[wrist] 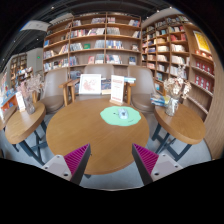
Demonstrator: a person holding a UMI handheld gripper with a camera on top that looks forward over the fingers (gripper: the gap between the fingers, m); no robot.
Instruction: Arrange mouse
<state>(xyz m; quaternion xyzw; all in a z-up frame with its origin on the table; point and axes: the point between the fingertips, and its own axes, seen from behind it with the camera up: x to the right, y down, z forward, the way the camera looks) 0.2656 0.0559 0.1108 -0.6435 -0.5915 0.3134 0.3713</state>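
Observation:
A round wooden table stands ahead of me. On its far right part lies a green round mat with a small light object on it, which may be the mouse; it is too small to be sure. My gripper is open and empty, its magenta pads wide apart at the table's near edge. The mat lies well beyond the fingers, slightly right of the middle.
Two upright sign cards stand at the table's far side. Chairs surround it. Smaller wooden tables stand left and right. Bookshelves fill the back and right walls.

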